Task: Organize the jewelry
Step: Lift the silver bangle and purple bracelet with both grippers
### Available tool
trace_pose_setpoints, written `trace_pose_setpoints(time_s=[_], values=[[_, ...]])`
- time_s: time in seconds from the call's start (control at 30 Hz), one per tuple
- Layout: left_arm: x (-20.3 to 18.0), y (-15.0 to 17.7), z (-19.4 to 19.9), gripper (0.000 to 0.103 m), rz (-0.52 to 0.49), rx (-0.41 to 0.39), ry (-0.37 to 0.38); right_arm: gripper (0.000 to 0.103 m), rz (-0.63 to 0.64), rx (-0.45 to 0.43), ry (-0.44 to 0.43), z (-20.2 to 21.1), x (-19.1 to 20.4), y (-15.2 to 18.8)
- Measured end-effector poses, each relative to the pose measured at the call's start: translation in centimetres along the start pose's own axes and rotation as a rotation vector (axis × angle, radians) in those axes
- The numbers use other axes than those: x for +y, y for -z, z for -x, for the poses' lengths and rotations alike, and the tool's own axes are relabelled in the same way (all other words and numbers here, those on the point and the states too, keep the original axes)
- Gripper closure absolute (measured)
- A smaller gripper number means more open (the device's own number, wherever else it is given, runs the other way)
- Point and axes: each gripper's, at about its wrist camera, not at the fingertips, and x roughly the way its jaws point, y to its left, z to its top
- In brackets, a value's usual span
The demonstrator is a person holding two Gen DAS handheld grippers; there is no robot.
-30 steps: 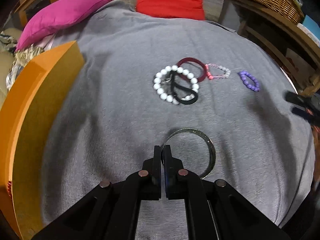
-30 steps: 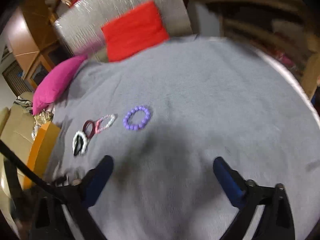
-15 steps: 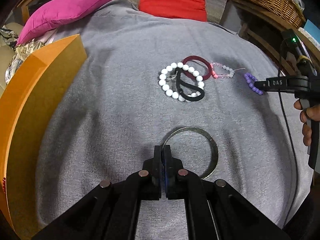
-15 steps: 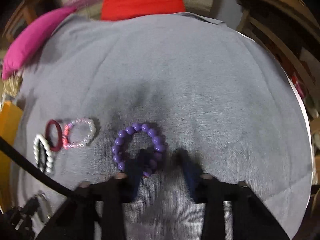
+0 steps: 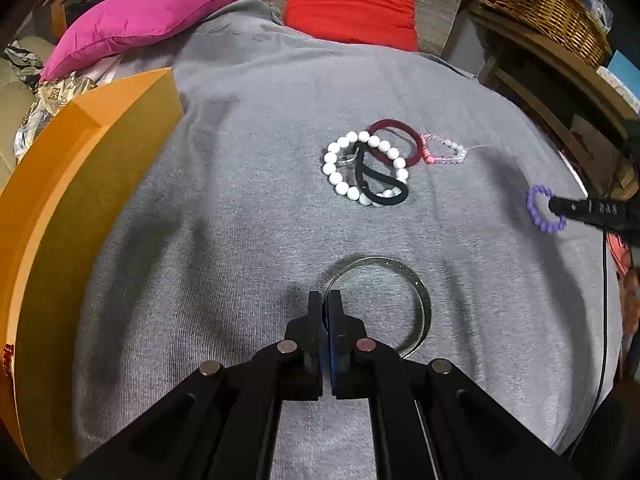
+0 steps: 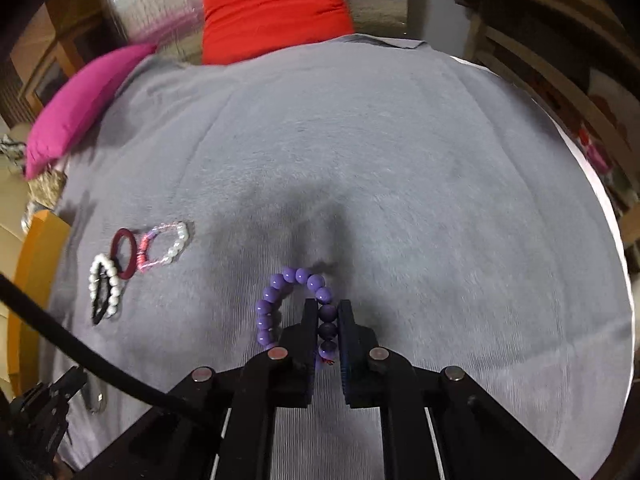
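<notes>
My left gripper (image 5: 325, 300) is shut on the rim of a thin metal bangle (image 5: 416, 284), held just over the grey cloth. My right gripper (image 6: 327, 312) is shut on a purple bead bracelet (image 6: 267, 309), pinching its right side; it also shows at the right of the left wrist view (image 5: 538, 216). A white bead bracelet (image 5: 335, 174), a black hair tie (image 5: 380, 196), a maroon hair tie (image 5: 414, 138) and a pink and clear bracelet (image 5: 446, 152) lie bunched in the middle of the cloth.
An orange box (image 5: 64, 184) stands along the left edge of the grey cloth (image 5: 248, 120). A pink cushion (image 5: 136, 20) and a red cushion (image 5: 352, 4) lie at the back. A wicker basket (image 5: 548, 4) and wooden shelves stand at the right.
My right gripper has closed on the purple bracelet and drawn it to the right, away from the other jewelry. My left gripper still holds the bangle in about the same place.
</notes>
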Motion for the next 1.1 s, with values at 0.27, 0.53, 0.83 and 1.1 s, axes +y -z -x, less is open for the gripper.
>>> trace_pose_setpoints(time_s=[0.27, 0.53, 0.83, 1.1], values=[[-0.6, 0.1, 2.7, 0.101, -0.003, -0.044, 0.001, 0.093, -0.046, -0.080, -0.112, 4.8, 0.1, 3.6], [-1.6, 0.3, 4.4, 0.101, -0.014, -0.065, -0.005, 0.093, -0.024, -0.117, -0.145, 7.3, 1.9, 6.1], [-2.2, 0.6, 5.4, 0.101, -0.016, -0.073, -0.024, 0.093, 0.004, -0.119, -0.146, 7.4, 3.5, 7.3], [-3.0, 0.8, 5.6, 0.101, -0.014, -0.080, -0.036, 0.093, 0.028, -0.129, -0.115, 7.8, 4.2, 7.7]])
